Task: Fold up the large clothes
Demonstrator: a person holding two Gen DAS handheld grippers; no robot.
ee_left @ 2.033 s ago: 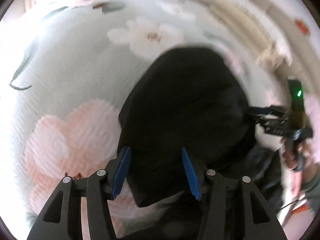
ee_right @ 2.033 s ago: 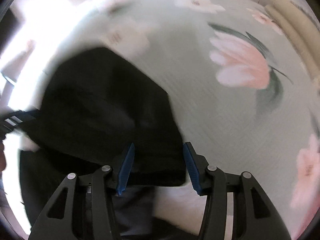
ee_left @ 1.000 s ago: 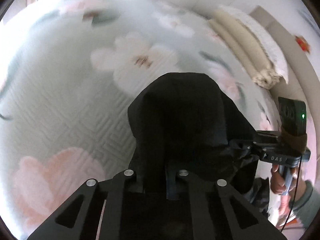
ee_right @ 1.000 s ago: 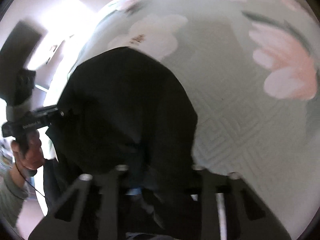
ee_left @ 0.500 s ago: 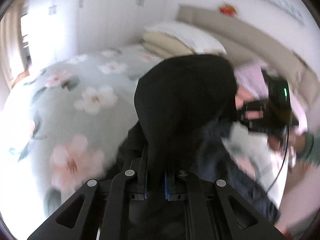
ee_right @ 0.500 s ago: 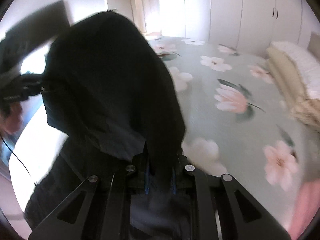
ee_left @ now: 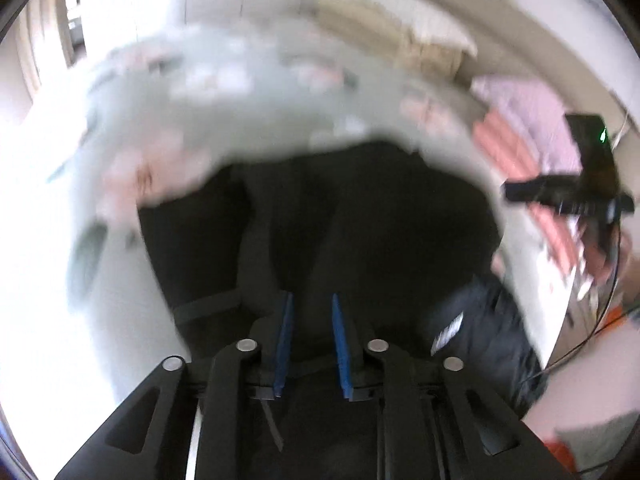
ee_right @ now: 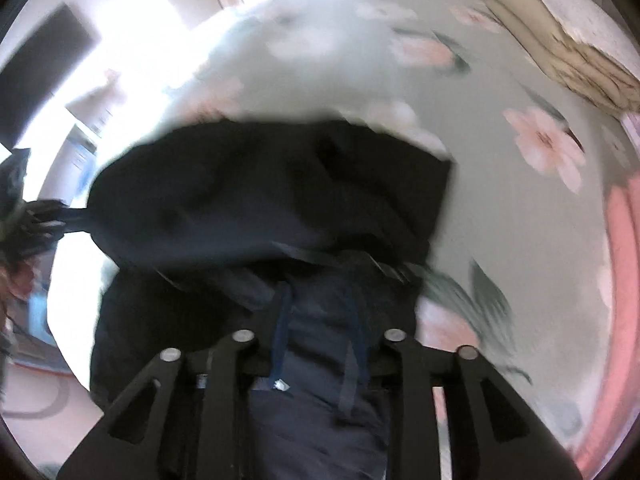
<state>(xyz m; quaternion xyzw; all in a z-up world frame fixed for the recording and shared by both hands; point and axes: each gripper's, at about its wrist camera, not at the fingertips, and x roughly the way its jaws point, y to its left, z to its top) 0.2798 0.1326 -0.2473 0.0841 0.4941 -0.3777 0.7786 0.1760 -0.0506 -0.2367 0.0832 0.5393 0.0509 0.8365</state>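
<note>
A large black garment lies spread over the floral bedspread, its far edge folded across. My left gripper hovers over its near edge. The jaws are opening, the blue pads stand apart, and black cloth shows in the gap without being pinched. In the right wrist view the garment fills the middle of the bed. My right gripper is blurred, its jaws are also opening, and dark cloth sits loosely between the fingers. Each gripper shows in the other's view: the right, the left by the garment's left corner.
Folded cream bedding is stacked at the head of the bed. A pink striped cloth lies on the right side. A hand with a trailing cable holds the right gripper. Dark cloth with a white label hangs at the bed's near edge.
Both grippers clamped shut on the garment, raised it and swung it over the bed. Now it lies spread below them and both pairs of pads have parted.
</note>
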